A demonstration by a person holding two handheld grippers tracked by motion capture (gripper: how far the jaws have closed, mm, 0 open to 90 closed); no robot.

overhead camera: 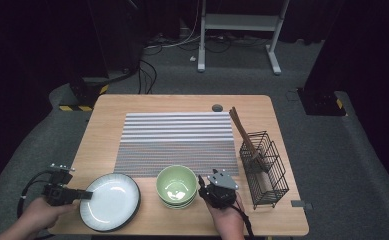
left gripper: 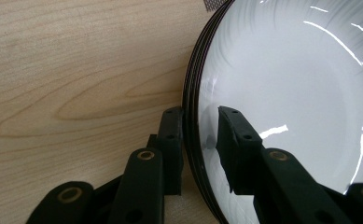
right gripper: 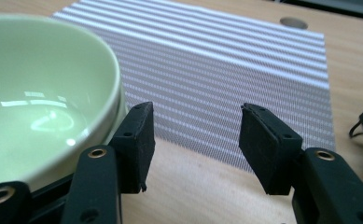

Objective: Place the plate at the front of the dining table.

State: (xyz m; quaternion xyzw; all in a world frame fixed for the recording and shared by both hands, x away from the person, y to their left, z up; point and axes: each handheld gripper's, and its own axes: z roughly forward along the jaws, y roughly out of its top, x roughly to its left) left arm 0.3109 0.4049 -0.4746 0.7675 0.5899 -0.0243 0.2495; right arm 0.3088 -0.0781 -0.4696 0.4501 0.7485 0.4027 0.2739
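The table (overhead camera: 107,120) looks like pale wood with a smooth, matt grain. The white plate (left gripper: 286,84) is glossy glazed ceramic with a dark rim. The green bowl (right gripper: 34,93) carries a shiny, smooth glaze. The striped placemat (right gripper: 226,65) has a fine woven, matt texture. The basket (overhead camera: 267,170) at right is thin black wire holding brown wooden chopsticks (overhead camera: 242,131). Gripper pads (right gripper: 137,144) look matt black, rubbery.
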